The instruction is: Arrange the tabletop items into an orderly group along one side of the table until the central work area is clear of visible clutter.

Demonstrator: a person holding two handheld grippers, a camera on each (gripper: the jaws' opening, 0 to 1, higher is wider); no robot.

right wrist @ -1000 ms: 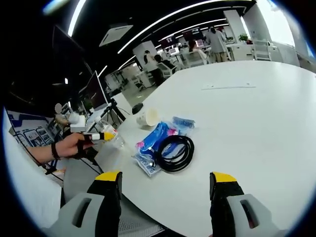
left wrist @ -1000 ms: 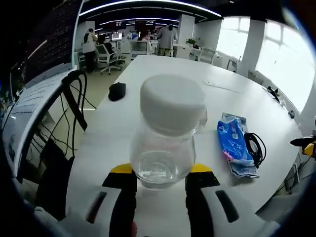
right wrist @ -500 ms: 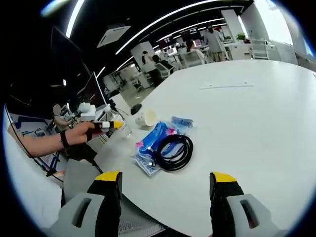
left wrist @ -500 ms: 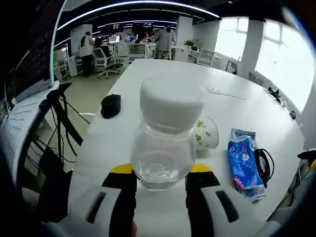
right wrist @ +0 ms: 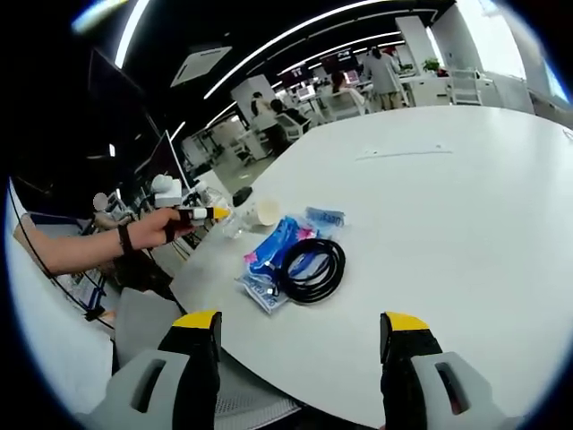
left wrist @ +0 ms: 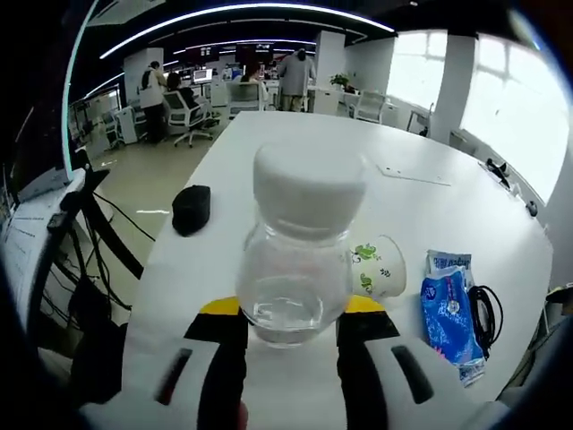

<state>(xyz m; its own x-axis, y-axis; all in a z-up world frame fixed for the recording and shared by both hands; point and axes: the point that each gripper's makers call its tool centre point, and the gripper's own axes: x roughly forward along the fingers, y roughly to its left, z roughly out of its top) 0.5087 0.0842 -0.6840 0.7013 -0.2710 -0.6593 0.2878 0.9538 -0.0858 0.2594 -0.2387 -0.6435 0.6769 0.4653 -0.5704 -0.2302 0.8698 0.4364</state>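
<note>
A clear jar [left wrist: 291, 260] with a white lid sits between the jaws of my left gripper [left wrist: 291, 315], which is shut on it above the white table's [left wrist: 269, 134] near edge. Beside it a paper cup [left wrist: 380, 266] lies on its side, then a blue packet [left wrist: 450, 305] and a black cable coil [left wrist: 489, 303]. In the right gripper view a hand holds the left gripper [right wrist: 192, 213] with the jar [right wrist: 233, 224] close to the cup [right wrist: 262, 212]. My right gripper [right wrist: 300, 333] is open over the table [right wrist: 448, 233], near the packet [right wrist: 271, 258] and coil [right wrist: 309, 267].
A black mouse [left wrist: 190, 208] lies at the table's left edge, also seen as the mouse [right wrist: 240, 195] behind the cup. A small blue pack [right wrist: 324, 217] lies by the coil. A thin strip [right wrist: 401, 152] rests far out on the table. Cables and chairs stand left of the table.
The hand has carried my left gripper and the jar over the table's edge toward the cup, which has come into the left view. My right gripper stays open and nearly still.
</note>
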